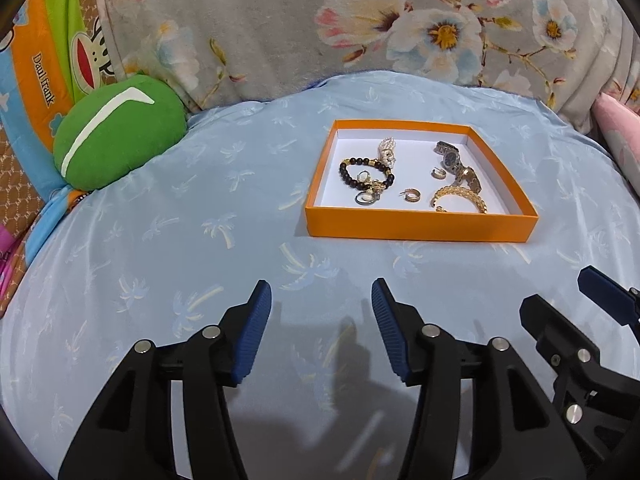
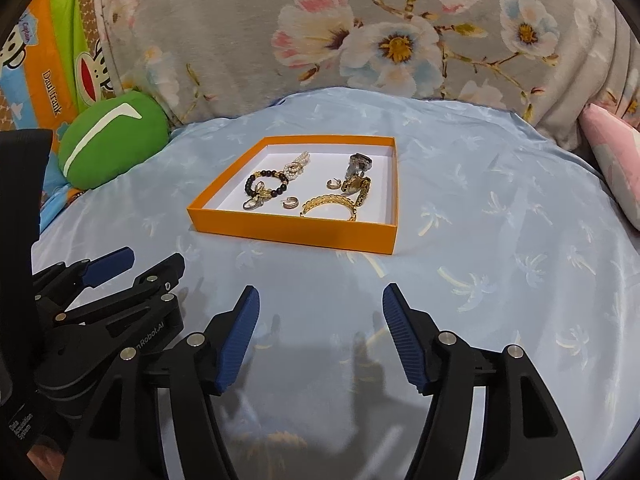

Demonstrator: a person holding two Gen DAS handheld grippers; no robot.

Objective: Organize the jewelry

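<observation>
An orange tray (image 1: 420,230) (image 2: 292,230) with a white floor sits on the light blue bedsheet. Inside lie a black bead bracelet (image 1: 366,174) (image 2: 266,186), a pearl piece (image 1: 388,152) (image 2: 297,166), a watch (image 1: 456,162) (image 2: 358,168), a gold bangle (image 1: 460,198) (image 2: 330,204), small hoop earrings (image 1: 412,195) (image 2: 289,202) and rings. My left gripper (image 1: 321,300) hovers open over the sheet in front of the tray, nothing between its blue pads. My right gripper (image 2: 320,304) is also open and empty, just right of the left one.
A green round cushion (image 1: 116,136) (image 2: 114,142) lies at the left. A floral grey blanket (image 1: 360,32) rises behind the tray. A pink pillow (image 2: 612,156) sits at the right edge. Colourful cartoon bedding (image 1: 36,80) is at far left.
</observation>
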